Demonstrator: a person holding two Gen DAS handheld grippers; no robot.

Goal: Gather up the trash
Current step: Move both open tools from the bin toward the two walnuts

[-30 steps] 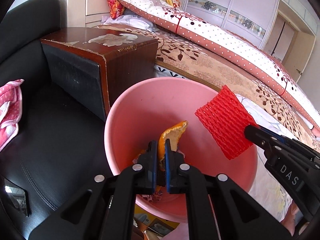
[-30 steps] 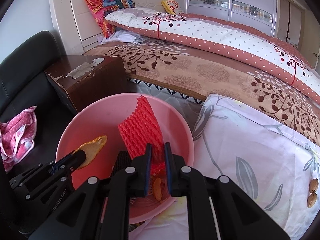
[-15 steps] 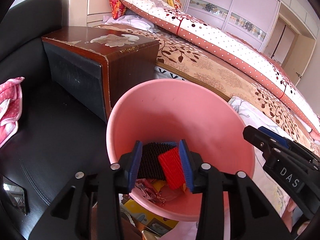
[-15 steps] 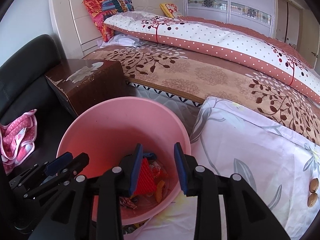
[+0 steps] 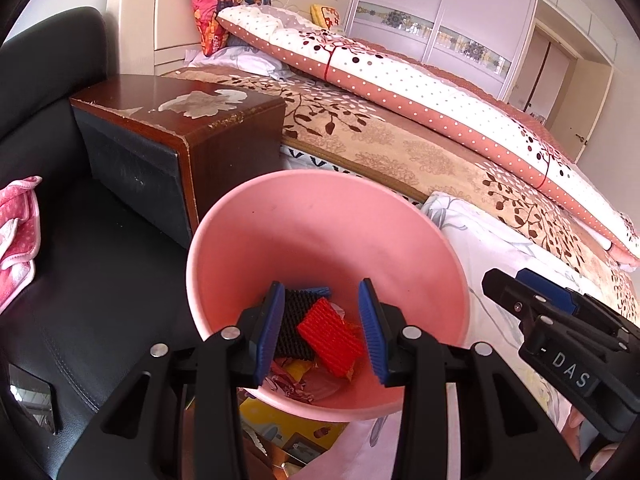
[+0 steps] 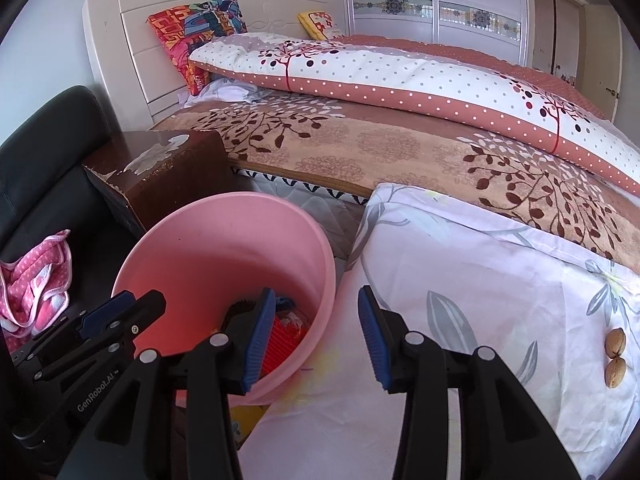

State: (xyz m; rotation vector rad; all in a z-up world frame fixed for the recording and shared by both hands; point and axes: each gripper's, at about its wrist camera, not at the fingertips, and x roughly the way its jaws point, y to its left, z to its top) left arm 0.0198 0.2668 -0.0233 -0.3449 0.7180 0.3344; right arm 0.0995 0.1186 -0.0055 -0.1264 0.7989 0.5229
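My left tongs (image 5: 320,328) hang released above a pink bin (image 5: 280,216), their blue pads spread wide with nothing between them. Down inside the bin lies the trash: a red foam net (image 5: 330,336) resting on a black foam net (image 5: 294,320), with crumpled wrappers under both. My right tongs (image 6: 316,334) are opening and grip nothing; they hover over the bin's right rim, one pad above the bin's inside and the other above a white leaf-print cloth (image 6: 480,272) that lies against the bin on that side. Near the right edge of that cloth sit two nut shells (image 6: 615,356), just beside each other. Behind the bin stands a dark wooden nightstand (image 5: 180,120), and a bed (image 6: 360,140) runs along the far side. A pink dotted cloth (image 6: 36,280) lies on a black seat to the left.
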